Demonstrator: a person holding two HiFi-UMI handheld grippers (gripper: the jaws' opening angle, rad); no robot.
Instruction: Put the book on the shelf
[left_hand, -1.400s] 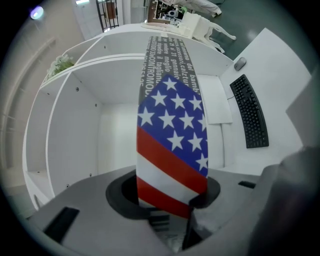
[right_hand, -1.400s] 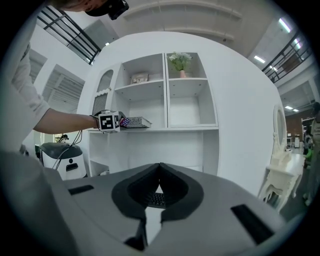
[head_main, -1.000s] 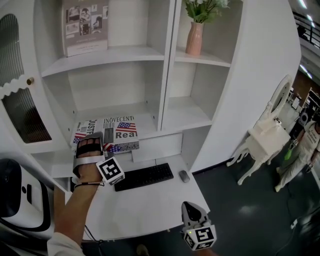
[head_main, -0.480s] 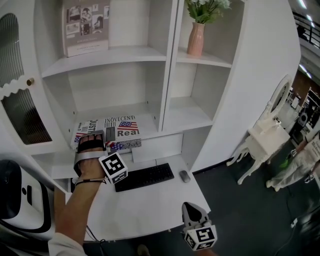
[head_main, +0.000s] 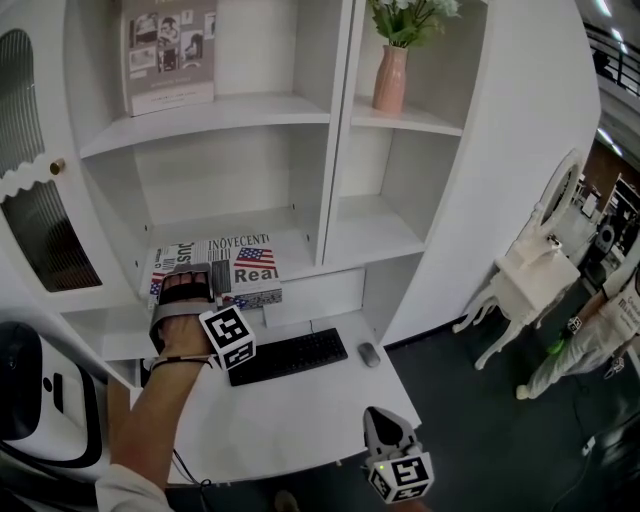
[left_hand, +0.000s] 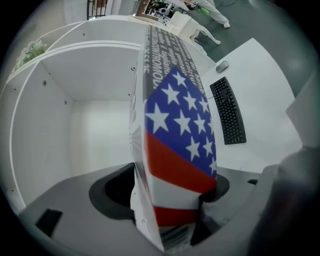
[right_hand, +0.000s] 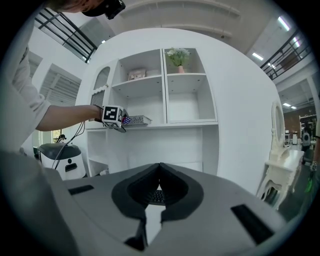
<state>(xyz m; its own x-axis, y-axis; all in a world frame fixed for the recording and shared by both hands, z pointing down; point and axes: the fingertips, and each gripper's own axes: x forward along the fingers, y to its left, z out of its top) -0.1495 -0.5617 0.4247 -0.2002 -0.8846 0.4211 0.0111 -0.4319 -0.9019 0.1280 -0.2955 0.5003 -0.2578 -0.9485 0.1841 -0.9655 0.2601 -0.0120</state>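
The book (head_main: 240, 264), with a flag and newsprint cover, lies flat on the lower left shelf (head_main: 297, 238) of the white cabinet. My left gripper (head_main: 188, 274) is at the book's near left corner. In the left gripper view the book (left_hand: 175, 130) stands between the jaws of the left gripper (left_hand: 170, 200). These jaws have just been opening, and a dark gap shows beside the book on the left. My right gripper (head_main: 386, 424) hangs low over the desk's front edge, shut with nothing in it. Its own view shows the right gripper (right_hand: 160, 166) with tips touching and the book (right_hand: 136, 119) far off.
A black keyboard (head_main: 288, 354) and a mouse (head_main: 369, 352) lie on the white desk (head_main: 300, 410). A pink vase (head_main: 389, 78) and a standing picture book (head_main: 170, 55) occupy the upper shelves. A white machine (head_main: 30, 400) stands left; a small white table (head_main: 535, 275) and a person (head_main: 590, 335) right.
The left hand has tilted a little at the book's near edge, and the book rests on the shelf. The person at the right has walked on. The right gripper has kept still.
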